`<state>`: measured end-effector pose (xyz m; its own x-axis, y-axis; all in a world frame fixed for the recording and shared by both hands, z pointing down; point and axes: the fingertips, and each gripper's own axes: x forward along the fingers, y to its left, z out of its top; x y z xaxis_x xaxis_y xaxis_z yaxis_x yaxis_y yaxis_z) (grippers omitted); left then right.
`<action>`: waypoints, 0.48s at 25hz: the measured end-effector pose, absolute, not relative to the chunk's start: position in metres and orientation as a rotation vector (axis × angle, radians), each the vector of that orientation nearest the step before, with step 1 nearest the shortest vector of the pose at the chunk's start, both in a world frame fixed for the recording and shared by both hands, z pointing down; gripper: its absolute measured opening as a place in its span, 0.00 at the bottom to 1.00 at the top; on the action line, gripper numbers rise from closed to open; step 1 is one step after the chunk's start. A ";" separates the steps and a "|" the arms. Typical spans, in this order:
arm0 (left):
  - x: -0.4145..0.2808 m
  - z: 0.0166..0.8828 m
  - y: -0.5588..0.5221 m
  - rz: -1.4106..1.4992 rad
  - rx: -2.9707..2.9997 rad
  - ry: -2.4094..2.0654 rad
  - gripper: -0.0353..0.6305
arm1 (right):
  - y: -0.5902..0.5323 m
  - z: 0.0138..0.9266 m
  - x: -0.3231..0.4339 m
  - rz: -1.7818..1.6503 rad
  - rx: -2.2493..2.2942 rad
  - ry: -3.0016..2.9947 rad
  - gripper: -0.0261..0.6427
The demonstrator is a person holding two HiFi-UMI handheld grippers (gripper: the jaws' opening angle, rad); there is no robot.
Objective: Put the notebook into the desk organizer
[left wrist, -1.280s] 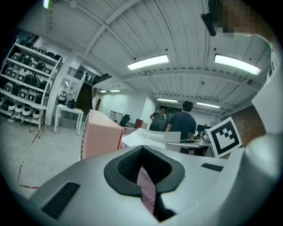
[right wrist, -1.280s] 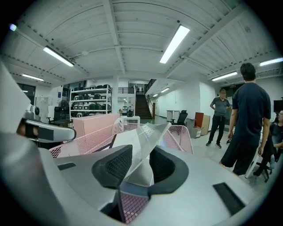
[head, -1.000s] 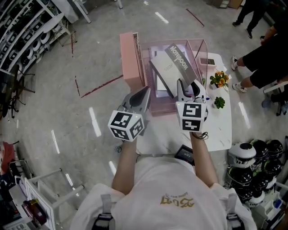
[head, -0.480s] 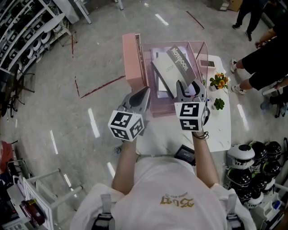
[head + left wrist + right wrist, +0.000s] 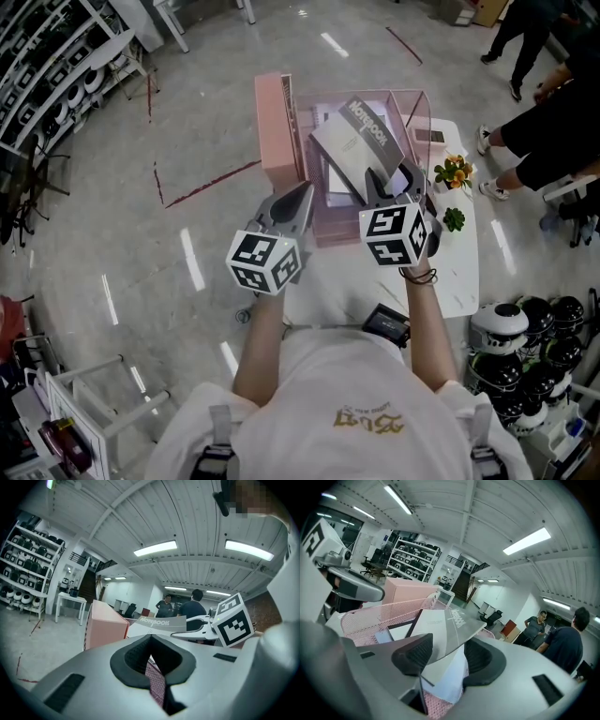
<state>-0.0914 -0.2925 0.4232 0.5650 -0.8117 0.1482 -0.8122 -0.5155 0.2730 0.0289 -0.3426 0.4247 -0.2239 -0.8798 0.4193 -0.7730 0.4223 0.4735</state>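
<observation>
Head view: the notebook, grey-covered with its title on the spine, leans tilted inside the pink mesh desk organizer, its lower corner reaching down between the two jaws of the right gripper. The organizer stands at the far end of a white table, touching a tall pink box on its left side.

In the right gripper view the jaws are opening. The dark pads stand well apart, wider than the thin notebook, whose edge lies across the left pad while the right pad is clear of it. White sheets and pink mesh show below the book.

The left gripper hangs just beside the organizer's near left corner, touching nothing. Its jaws are drawn together to a narrow slit with nothing between them.

Two small potted plants sit on the table to the right of the organizer, and people stand beyond the table's far right.

Against the frame from a second ago, the right gripper's jaws have spread and its marker cube has turned slightly, while the notebook keeps the same lean in the organizer. The left gripper has not moved.
</observation>
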 end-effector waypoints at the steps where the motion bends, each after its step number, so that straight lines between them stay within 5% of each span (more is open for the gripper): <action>1: -0.091 0.424 -0.293 0.003 2.490 -1.335 0.08 | -0.343 0.425 0.029 -0.222 1.391 -2.033 0.38; 12: -0.091 0.424 -0.294 0.004 2.484 -1.346 0.08 | -0.348 0.428 0.036 -0.257 1.393 -1.993 0.48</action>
<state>-0.0910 -0.2942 0.4244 0.5574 -0.8165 0.1503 -0.8173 -0.5079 0.2720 0.0360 -0.3479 0.4276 -0.1938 -0.8878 0.4174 -0.7532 0.4073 0.5165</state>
